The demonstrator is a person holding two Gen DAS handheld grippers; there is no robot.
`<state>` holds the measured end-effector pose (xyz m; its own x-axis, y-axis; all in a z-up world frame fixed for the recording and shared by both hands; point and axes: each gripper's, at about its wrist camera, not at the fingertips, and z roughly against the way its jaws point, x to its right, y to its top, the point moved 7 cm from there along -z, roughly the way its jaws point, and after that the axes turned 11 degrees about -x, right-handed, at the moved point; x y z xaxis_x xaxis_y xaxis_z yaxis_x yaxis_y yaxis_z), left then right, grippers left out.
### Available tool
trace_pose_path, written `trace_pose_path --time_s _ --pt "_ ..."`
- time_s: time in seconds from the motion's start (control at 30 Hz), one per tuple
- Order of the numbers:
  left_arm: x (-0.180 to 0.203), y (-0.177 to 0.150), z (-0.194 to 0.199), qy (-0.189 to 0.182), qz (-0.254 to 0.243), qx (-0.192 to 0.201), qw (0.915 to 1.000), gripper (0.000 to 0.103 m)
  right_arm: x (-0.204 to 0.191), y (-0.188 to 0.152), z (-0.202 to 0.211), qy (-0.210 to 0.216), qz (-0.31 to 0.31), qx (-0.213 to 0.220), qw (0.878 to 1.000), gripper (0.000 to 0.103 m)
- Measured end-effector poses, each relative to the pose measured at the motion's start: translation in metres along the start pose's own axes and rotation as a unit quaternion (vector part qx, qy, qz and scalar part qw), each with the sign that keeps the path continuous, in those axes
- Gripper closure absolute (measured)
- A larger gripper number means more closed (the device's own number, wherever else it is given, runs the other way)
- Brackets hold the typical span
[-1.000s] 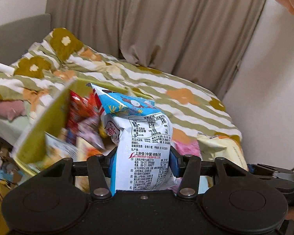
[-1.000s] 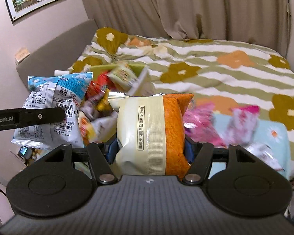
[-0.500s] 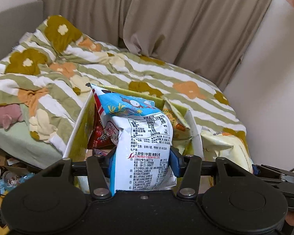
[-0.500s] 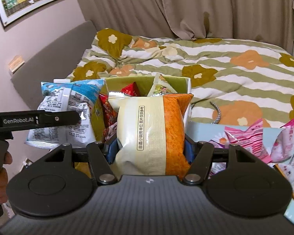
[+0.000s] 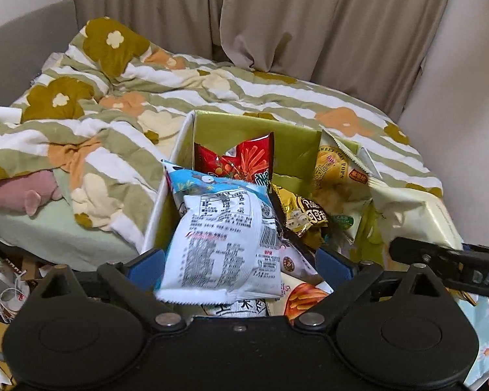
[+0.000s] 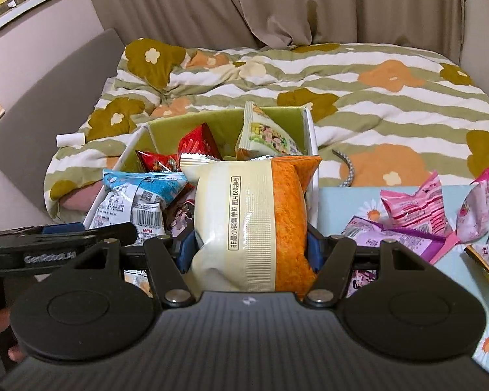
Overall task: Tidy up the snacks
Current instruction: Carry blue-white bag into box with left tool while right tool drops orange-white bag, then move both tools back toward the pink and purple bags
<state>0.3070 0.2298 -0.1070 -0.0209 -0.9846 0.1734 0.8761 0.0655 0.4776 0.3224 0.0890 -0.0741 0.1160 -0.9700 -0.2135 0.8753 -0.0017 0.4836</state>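
My left gripper (image 5: 239,262) has its jaws opening, the blue pads (image 5: 146,262) standing clear on either side of the white and blue crinkled snack bag with printed text (image 5: 223,244), which sits between them without either pad pressing it. That bag lies over the near end of the green-lined white cardboard box (image 5: 176,150), on top of other packets. Just beyond it stands a red foil packet (image 5: 236,159), and ahead to the right a gold wrapper (image 5: 304,213) and a pale yellow corn-puff bag (image 5: 334,171).

My right gripper (image 6: 247,252) is clamped on the cream and orange puffy snack bag (image 6: 254,224), held upright at the near right edge of the same box. To the right of it, pink and purple wrappers (image 6: 410,208) lie on a light blue daisy-print surface (image 6: 339,202). Beyond everything spreads the green-striped floral quilt (image 6: 358,97), then the beige curtains (image 6: 277,3).
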Motion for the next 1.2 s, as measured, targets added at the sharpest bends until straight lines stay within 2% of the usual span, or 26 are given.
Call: trace_pose_path --time_s 0.27,0.53,0.63,0.8,1.2 --pt "0.009 -0.011 0.020 0.024 0.000 0.016 0.9996 0.003 -0.008 0.013 -0.003 0.018 0.019 0.008 1.000 0.024" --pt "0.007 -0.012 0.023 0.042 0.012 0.023 0.9988 0.003 -0.014 0.031 -0.025 0.040 0.029 0.005 0.999 0.022" --pt "0.004 -0.014 0.022 0.046 0.018 0.023 0.9985 0.003 -0.015 0.032 -0.030 0.044 0.030 0.013 0.998 0.000" --pt "0.000 -0.016 0.019 0.042 0.031 0.022 0.9984 0.003 -0.015 0.024 -0.031 0.045 0.042 0.021 0.998 0.000" --pt "0.008 -0.017 0.026 0.030 0.017 0.034 0.9988 0.003 -0.012 0.011 -0.010 0.054 0.042 0.047 0.997 0.000"
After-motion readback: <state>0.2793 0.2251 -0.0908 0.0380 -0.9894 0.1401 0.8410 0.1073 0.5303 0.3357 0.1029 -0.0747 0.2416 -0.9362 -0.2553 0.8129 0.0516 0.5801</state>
